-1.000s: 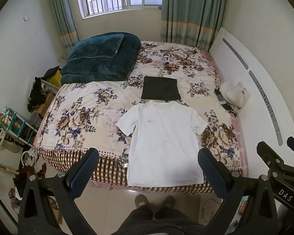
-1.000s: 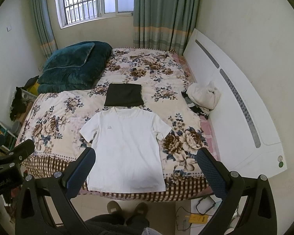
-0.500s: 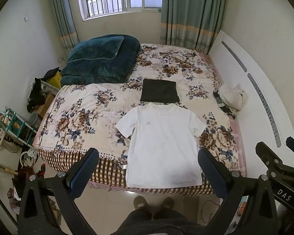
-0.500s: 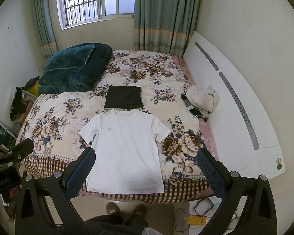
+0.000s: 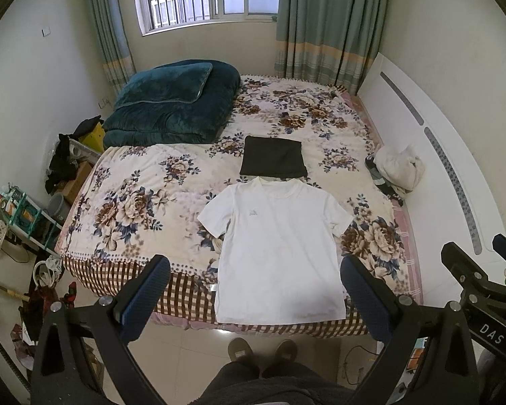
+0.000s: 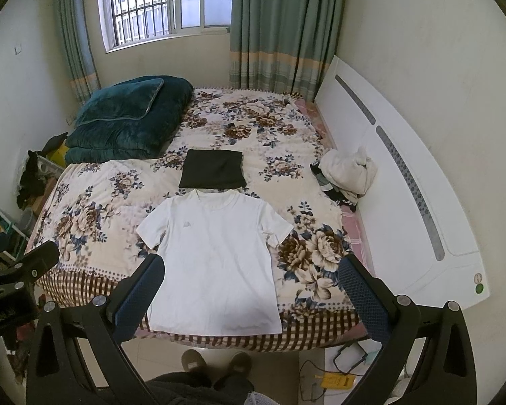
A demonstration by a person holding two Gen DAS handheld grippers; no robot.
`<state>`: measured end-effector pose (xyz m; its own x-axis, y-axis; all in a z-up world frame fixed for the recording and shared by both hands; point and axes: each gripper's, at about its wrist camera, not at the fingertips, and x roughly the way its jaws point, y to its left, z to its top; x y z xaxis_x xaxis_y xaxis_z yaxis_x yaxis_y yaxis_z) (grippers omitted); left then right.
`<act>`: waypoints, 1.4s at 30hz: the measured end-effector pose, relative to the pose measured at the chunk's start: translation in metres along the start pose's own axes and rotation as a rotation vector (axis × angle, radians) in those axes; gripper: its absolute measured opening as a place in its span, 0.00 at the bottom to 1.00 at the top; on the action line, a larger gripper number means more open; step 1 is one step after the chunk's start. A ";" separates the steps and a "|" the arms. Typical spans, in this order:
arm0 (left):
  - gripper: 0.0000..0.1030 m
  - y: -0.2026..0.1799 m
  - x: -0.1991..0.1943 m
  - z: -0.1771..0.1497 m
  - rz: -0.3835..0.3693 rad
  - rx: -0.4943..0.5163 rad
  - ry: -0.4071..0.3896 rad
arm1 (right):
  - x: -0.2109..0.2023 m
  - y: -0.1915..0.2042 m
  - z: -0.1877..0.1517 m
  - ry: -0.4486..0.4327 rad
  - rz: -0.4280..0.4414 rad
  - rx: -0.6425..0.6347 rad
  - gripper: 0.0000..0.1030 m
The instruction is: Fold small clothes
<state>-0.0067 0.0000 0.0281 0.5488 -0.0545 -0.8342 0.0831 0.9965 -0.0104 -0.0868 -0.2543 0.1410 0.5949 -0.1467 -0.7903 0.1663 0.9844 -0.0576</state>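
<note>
Shirt [image 5: 280, 246] lay flat and face up on the bed [image 5: 135, 202], hem at the near edge, collar touching the folded black garment [image 5: 273, 160]. Left gripper [image 5: 254, 298] hung high above the floor with fingers spread wide, holding nothing; right gripper [image 6: 249, 292] was likewise splayed and empty. Risk, as I judged it: the hem sat right on the checked border, so a one-sided pinch could drag the shirt off the edge. Further out, a sleeve lifted carelessly might bunch. At the collar, a sweep could nudge the black garment. Beyond that, a white bundle [image 5: 399, 170] lay by the headboard, well apart.
</note>
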 end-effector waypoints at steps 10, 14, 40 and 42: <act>1.00 -0.002 0.000 0.000 -0.002 0.001 -0.001 | 0.000 0.002 -0.005 -0.004 -0.001 -0.001 1.00; 1.00 -0.003 0.001 -0.002 0.006 0.005 -0.003 | -0.002 0.001 -0.002 0.000 -0.004 0.003 1.00; 1.00 0.021 0.376 0.051 0.239 0.028 0.118 | 0.456 -0.078 -0.017 0.298 -0.168 0.342 1.00; 1.00 0.010 0.422 0.055 0.274 0.038 0.134 | 0.510 -0.094 -0.024 0.346 -0.165 0.374 1.00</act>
<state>0.2721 -0.0162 -0.2938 0.4405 0.2269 -0.8686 -0.0205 0.9698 0.2430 0.1818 -0.4190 -0.2713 0.2536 -0.1936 -0.9477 0.5425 0.8396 -0.0264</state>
